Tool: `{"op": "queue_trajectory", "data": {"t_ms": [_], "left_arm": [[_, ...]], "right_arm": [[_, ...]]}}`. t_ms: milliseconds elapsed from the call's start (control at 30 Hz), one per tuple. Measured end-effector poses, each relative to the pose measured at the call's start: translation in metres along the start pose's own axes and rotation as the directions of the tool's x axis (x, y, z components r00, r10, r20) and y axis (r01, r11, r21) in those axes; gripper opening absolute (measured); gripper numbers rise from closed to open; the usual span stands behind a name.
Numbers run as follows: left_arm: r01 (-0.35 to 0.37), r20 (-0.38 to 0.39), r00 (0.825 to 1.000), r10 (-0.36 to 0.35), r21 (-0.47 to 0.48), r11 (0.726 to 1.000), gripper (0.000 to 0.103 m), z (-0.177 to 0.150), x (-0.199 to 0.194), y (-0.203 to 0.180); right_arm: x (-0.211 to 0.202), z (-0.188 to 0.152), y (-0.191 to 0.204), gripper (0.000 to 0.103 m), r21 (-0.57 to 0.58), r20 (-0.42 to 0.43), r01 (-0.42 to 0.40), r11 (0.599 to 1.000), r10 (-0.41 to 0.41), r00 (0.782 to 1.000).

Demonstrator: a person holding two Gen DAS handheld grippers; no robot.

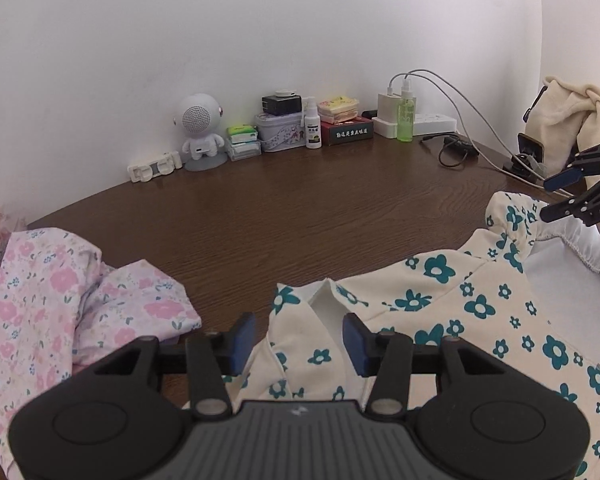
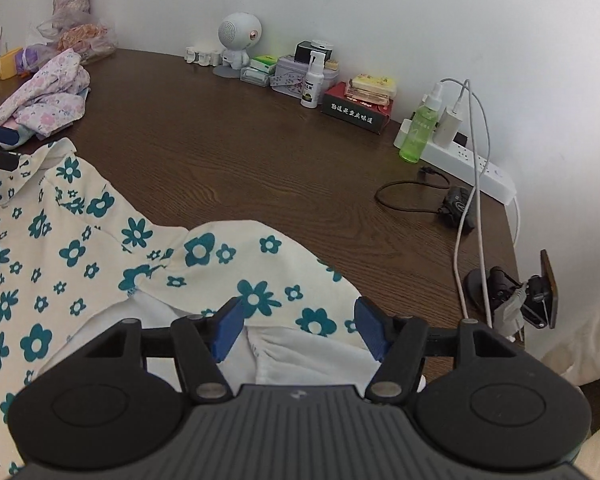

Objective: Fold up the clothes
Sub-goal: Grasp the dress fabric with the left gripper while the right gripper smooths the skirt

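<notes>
Nearest the left wrist camera, the left gripper (image 1: 299, 340) hangs with its blue-padded fingers spread apart and grasping nothing, poised just above the collar of a cream shirt with teal flowers (image 1: 452, 308). The shirt lies spread on a dark wooden table (image 1: 300, 208), its neckline pointing away from the camera and a gathered sleeve reaching toward the right.

In the right wrist view, the right gripper (image 2: 300, 330) is likewise released, fingers wide, with nothing between them. It hovers over the shirt's white inner lining at the sleeve end, close to the table's near edge.

To the left of the shirt, just beside it, sits a crumpled pink floral garment (image 1: 60, 304).

Farther right on the table, a phone holder (image 2: 516, 296) is clamped at the edge, with white charging cables (image 2: 472, 184) trailing past a small black device with a coiled cord (image 2: 456, 204).

Against the white wall at the back stand a white power strip (image 2: 476, 168), a green spray bottle (image 2: 418, 132), a dark red box (image 2: 358, 114) topped with tissue packs, a small white spray bottle (image 2: 312, 86), a patterned tin (image 1: 280, 132) and a white robot-shaped speaker (image 1: 200, 132).
</notes>
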State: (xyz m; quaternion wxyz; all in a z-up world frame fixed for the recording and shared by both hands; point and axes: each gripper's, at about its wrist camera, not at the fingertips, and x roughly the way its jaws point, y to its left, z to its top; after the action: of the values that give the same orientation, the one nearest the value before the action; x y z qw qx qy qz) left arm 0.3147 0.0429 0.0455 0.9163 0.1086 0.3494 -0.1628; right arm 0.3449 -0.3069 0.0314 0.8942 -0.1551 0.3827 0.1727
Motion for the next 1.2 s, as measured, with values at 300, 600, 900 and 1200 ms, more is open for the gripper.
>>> {"op": "queue_trajectory", "data": {"t_ms": [300,600,900,1200], "left_arm": [[0.024,-0.104,0.994,-0.023,0.006,1.0,0.02,-0.01,0.03,0.005],[-0.057,-0.083,0.995,0.054,-0.029,0.998,0.02,-0.017,0.024,0.005],[0.035,-0.014,0.999,-0.035,-0.003,0.999,0.038,-0.035,-0.055,-0.016],[0.043,0.003,0.999,-0.043,-0.043,0.998,0.045,-0.08,-0.118,-0.037]], "right_arm": [[0.054,0.009,-0.004,0.047,0.066,-0.022,-0.146,0.987,0.147,0.989],[0.058,0.003,-0.021,0.05,0.169,-0.047,-0.001,0.986,0.009,0.999],[-0.009,-0.003,-0.011,0.052,0.231,0.071,-0.164,0.959,0.152,0.986],[-0.129,-0.085,0.068,0.06,0.003,0.03,-0.152,0.988,0.152,0.988]]}}
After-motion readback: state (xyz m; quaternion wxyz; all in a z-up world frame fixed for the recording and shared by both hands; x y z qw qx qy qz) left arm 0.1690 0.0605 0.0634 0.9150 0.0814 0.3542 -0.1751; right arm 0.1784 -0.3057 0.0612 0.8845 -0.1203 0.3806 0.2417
